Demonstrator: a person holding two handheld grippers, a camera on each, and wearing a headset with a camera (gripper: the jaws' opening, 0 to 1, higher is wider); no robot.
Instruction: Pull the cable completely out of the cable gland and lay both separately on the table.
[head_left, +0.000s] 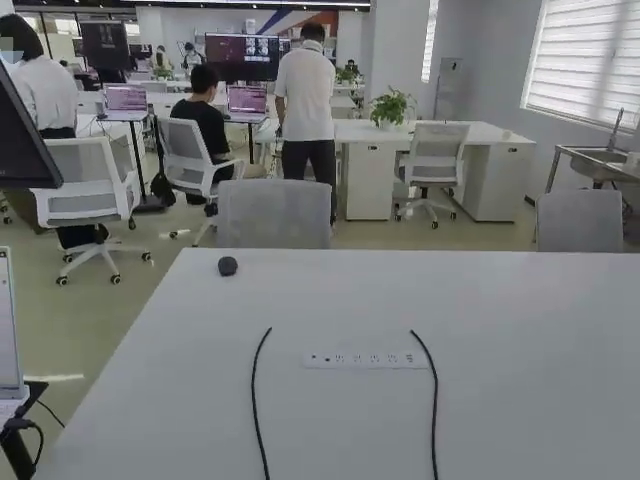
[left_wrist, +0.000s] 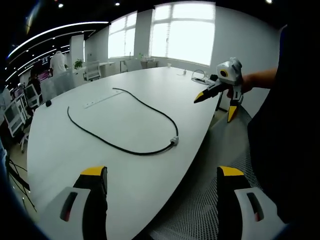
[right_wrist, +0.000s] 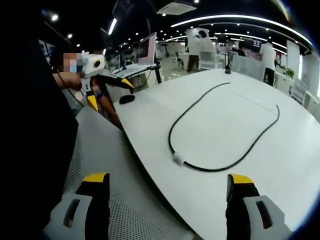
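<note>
Left gripper (left_wrist: 161, 172) and right gripper (right_wrist: 168, 178) hung wide open and empty, just off the table's (left_wrist: 60, 145) edge. Cable (left_wrist: 135, 152) lay looped on the table, gland (left_wrist: 174, 141) on its bend nearest that edge. Power strip (head_left: 366, 359) sat between the cable's ends, mouse (head_left: 228, 265) beyond.

You are in an open-plan office. Before you spreads a broad white worktop (head_left: 540, 330) with a white power strip (head_left: 365, 359) lying on it and grey upholstered chairs (head_left: 273, 213) at its far edge. Beyond it you see white desks (head_left: 480, 135), white swivel chairs on castors (head_left: 88, 190), open laptops with purple screens (head_left: 126, 98), a large dark wall monitor (head_left: 242, 55) and a potted green plant (head_left: 391, 106). A person in a black top (head_left: 205, 120) sits at a desk, and a person in a white shirt (head_left: 305, 90) stands beside. White slatted blinds (head_left: 585, 60) cover the window on your right, and long light strips (right_wrist: 235, 20) cross the ceiling.
</note>
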